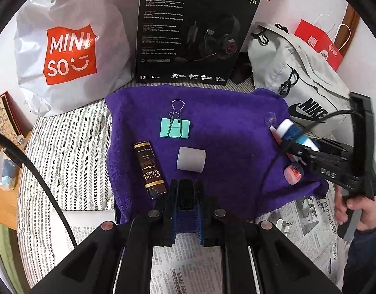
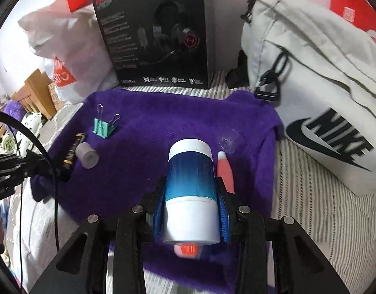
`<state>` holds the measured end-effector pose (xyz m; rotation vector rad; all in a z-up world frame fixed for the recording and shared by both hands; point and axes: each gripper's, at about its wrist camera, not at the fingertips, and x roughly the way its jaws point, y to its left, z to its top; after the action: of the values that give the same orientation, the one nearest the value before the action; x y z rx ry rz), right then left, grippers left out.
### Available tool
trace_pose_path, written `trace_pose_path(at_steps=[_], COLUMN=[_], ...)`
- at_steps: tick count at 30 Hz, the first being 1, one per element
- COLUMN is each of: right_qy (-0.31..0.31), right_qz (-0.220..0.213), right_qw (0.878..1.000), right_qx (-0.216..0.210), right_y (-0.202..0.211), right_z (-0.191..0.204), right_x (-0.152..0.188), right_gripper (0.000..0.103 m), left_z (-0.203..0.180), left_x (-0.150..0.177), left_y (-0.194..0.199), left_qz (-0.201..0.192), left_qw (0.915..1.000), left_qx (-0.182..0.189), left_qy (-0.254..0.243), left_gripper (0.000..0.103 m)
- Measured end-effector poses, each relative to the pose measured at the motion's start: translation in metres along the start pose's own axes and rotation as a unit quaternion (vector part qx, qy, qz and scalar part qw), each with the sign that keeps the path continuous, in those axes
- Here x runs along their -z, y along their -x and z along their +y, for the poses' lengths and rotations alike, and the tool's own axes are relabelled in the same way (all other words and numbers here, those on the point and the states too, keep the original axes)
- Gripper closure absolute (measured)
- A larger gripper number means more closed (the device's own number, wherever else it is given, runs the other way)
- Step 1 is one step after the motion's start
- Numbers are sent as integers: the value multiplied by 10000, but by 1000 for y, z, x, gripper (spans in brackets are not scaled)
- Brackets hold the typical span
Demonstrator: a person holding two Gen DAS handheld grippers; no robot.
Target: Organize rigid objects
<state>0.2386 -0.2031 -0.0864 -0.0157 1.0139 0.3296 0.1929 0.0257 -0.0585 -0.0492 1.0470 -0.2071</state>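
Observation:
A purple towel point(image 1: 224, 132) point(image 2: 151, 115) lies on the bed. On it rest a mint binder clip point(image 1: 175, 127) point(image 2: 104, 127), a black and gold tube point(image 1: 150, 169) point(image 2: 74, 150) and a small grey cylinder point(image 1: 191, 159) point(image 2: 88, 158). My right gripper point(image 2: 191, 191) point(image 1: 295, 147) is shut on a blue and white bottle point(image 2: 190, 183) point(image 1: 292, 132), held above the towel's right side. Below it lie a pink tube point(image 2: 226, 171) and a small pink jar point(image 1: 293, 172) point(image 2: 185, 250). A clear cap point(image 1: 271, 120) point(image 2: 228, 142) sits nearby. My left gripper point(image 1: 185, 196) is shut and empty, just short of the grey cylinder.
Behind the towel stand a white Miniso bag point(image 1: 70, 54) point(image 2: 63, 73), a black headset box point(image 1: 195, 31) point(image 2: 156, 31) and a grey Nike bag point(image 1: 300, 73) point(image 2: 318, 85). Newspaper point(image 1: 193, 264) covers the striped bedding in front. A red paper bag point(image 1: 320, 44) leans at the back right.

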Motion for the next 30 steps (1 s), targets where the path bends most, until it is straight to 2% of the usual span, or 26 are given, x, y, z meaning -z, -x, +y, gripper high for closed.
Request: trace_pose_path(at_steps=[9, 27, 30], right_qy=[142, 408, 443], right_qz=[307, 502, 531], right_qw=[9993, 9978, 9976], right_qx=[160, 169, 68], right_y=[-35, -51, -51], right_z=[10, 14, 13], right_x=[-15, -18, -17], right_gripper=[67, 66, 59], left_z=[5, 11, 10], left_x=[0, 2, 2], left_y=[-7, -10, -11], left_qz=[57, 84, 75], left_qw=[10000, 9999, 9999], left_qx=[55, 85, 90], left_qy=[18, 81, 83], left_gripper=[91, 91, 91])
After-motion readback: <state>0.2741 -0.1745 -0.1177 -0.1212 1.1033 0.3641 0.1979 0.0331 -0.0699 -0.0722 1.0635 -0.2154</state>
